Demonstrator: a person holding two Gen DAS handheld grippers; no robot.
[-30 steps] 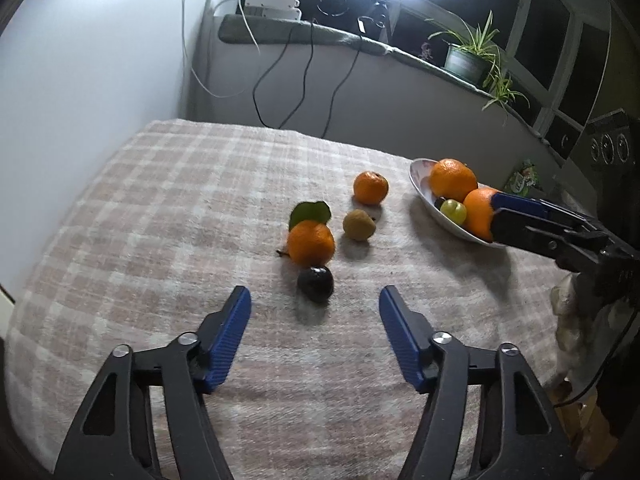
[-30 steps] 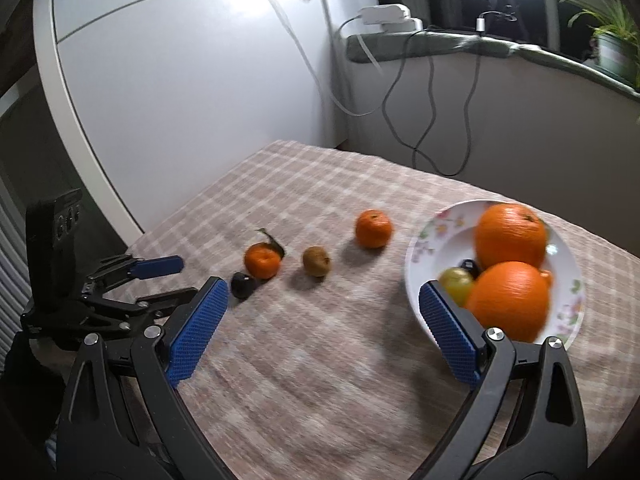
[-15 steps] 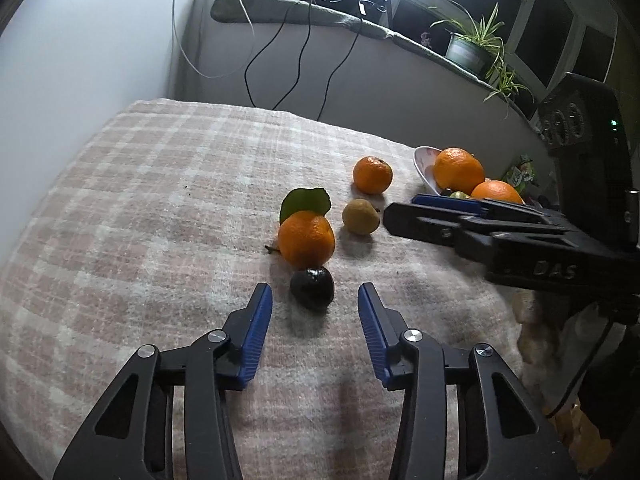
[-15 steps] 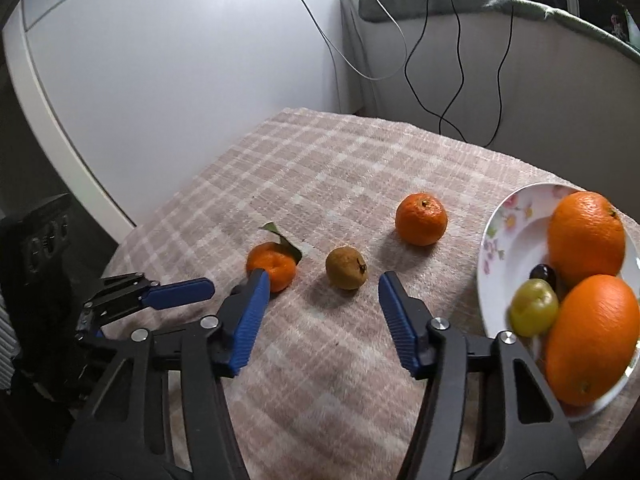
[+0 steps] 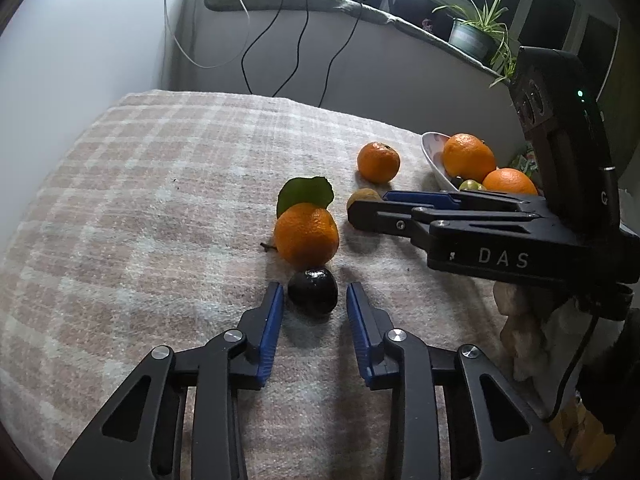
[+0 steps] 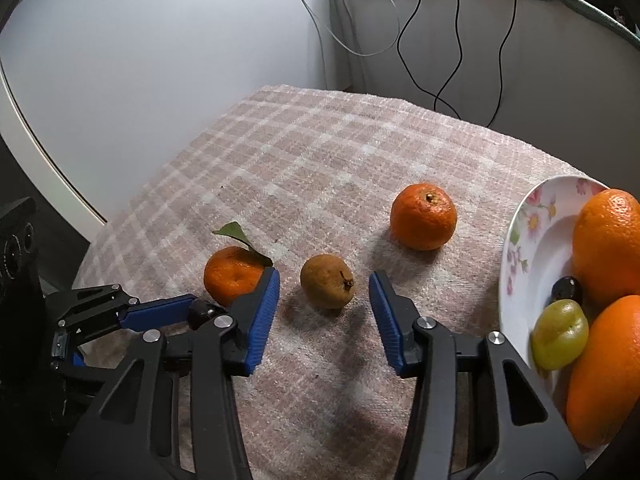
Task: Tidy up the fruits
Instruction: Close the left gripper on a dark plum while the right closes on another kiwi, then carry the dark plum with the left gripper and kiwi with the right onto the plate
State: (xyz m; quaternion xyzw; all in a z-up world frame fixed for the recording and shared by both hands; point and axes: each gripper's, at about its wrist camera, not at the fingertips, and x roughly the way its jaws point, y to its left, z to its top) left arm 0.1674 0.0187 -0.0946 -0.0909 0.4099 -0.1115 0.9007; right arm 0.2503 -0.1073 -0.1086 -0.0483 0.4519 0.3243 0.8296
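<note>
A dark plum (image 5: pixel 313 291) lies on the checked tablecloth (image 5: pixel 160 208) between the fingertips of my left gripper (image 5: pixel 314 298). The jaws are closing, with a thin gap on each side. Just beyond it sits a mandarin with a leaf (image 5: pixel 306 234). In the right wrist view, a small brown fruit (image 6: pixel 327 286) lies between the tips of my right gripper (image 6: pixel 324 280), whose jaws are closing without touching it. A second mandarin (image 6: pixel 423 216) sits farther back. A flowered plate (image 6: pixel 520 248) at the right holds two oranges (image 6: pixel 608 240), a green fruit (image 6: pixel 560 334) and a dark one.
The two grippers stand close together, the right one (image 5: pixel 440 216) crossing in front of the plate (image 5: pixel 430 148). A white wall runs along the left. Behind the table is a ledge with hanging cables (image 5: pixel 280 60) and a potted plant (image 5: pixel 476 36). The cloth drops off at the table's edges.
Both grippers have come down and forward to the fruits, and their jaws have narrowed a lot. The right one swung from the plate over to the brown fruit.
</note>
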